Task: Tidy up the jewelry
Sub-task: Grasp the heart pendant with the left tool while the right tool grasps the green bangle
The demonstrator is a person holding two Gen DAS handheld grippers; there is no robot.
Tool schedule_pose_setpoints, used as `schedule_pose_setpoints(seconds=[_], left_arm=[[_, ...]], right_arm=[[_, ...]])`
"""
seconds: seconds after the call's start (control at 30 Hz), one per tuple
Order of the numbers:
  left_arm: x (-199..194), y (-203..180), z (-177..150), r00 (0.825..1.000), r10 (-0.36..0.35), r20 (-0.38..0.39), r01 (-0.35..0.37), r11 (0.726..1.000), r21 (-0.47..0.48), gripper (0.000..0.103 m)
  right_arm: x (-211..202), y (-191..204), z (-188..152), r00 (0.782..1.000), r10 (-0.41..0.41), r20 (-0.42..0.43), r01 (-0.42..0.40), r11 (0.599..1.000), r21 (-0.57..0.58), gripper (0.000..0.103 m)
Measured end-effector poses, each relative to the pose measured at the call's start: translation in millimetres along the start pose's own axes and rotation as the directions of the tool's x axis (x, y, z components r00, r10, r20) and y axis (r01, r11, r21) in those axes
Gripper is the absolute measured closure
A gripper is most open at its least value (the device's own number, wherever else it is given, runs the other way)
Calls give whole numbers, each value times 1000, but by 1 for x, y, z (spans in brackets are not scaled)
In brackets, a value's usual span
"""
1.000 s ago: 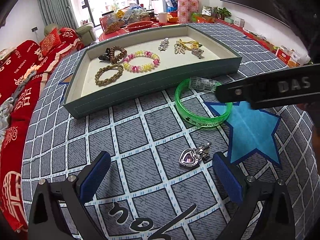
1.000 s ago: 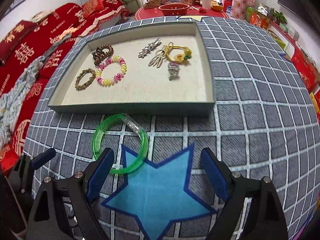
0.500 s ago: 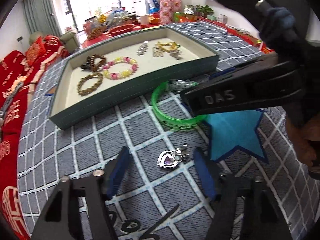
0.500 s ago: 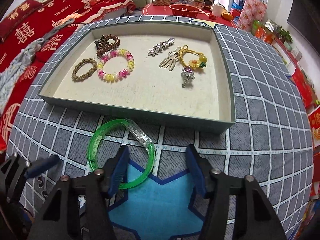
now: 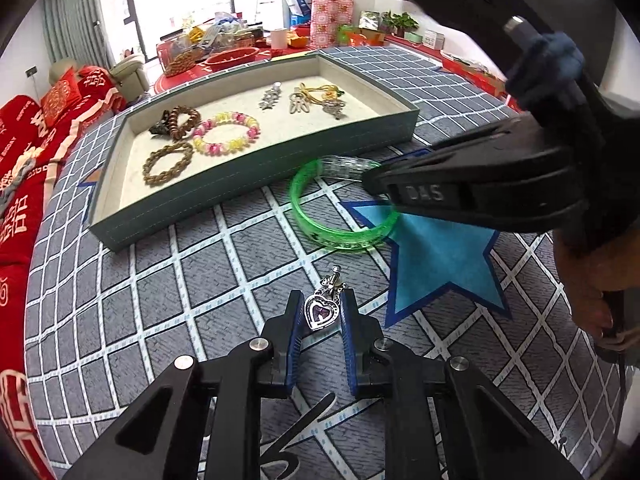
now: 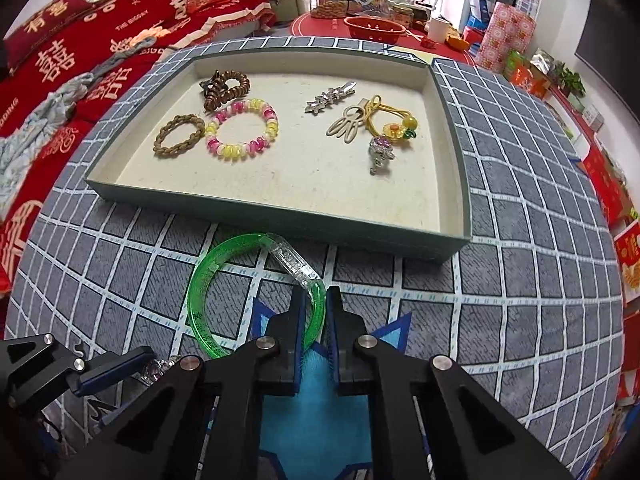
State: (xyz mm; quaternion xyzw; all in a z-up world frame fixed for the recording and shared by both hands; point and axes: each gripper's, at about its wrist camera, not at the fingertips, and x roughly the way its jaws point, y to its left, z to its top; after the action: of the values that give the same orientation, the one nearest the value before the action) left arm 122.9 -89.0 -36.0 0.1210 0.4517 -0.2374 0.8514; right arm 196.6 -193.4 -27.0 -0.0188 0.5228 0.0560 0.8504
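My left gripper (image 5: 320,312) is shut on a silver heart pendant (image 5: 321,313) with a purple stone, low on the grey checked cloth. My right gripper (image 6: 314,312) is shut on the near rim of a green plastic bangle (image 6: 200,300) with a clear clasp, which lies just in front of the tray. The bangle also shows in the left wrist view (image 5: 340,236), with the right gripper's finger over its right side. The grey-green tray (image 6: 276,222) holds a beaded bracelet (image 6: 242,128), a braided brown bracelet (image 6: 178,136), a brown hair claw (image 6: 224,86), a star clip (image 6: 330,96) and a yellow hair tie (image 6: 384,120).
A blue star patch (image 5: 436,256) lies on the cloth under the right gripper. Red cushions (image 6: 80,48) line the left side. A cluttered red table (image 6: 372,20) stands behind the tray. Boxes (image 6: 600,168) sit along the right edge.
Both grippers have closed: the left one moved forward and shut on the heart pendant, the right one moved forward and shut on the green bangle's rim.
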Motion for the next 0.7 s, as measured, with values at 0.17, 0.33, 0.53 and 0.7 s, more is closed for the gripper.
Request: schedule_pose_setpoints(seconds=[0.17,0.33,0.53,0.7], left_arm=[[-5,9,-2,1000,9,12,-8,999,-43,72],[-10,15,-2,999,29,24,-27,997,-72,72],[-15,22,-2,995,94,30,-91,991,-101,72],[-23,29,-1,994,102,47,-96,987,-125,72]], right_arm=[[-10,-6,-6,1000,24,19,-24,999,37,92],[-18,-15,-14,998,65,25,-67,994,86,92],[-26,-19,-26,996,79,26,-82,990,112,92],[-31,-22,-37,996,81,25,-83,989,124,92]])
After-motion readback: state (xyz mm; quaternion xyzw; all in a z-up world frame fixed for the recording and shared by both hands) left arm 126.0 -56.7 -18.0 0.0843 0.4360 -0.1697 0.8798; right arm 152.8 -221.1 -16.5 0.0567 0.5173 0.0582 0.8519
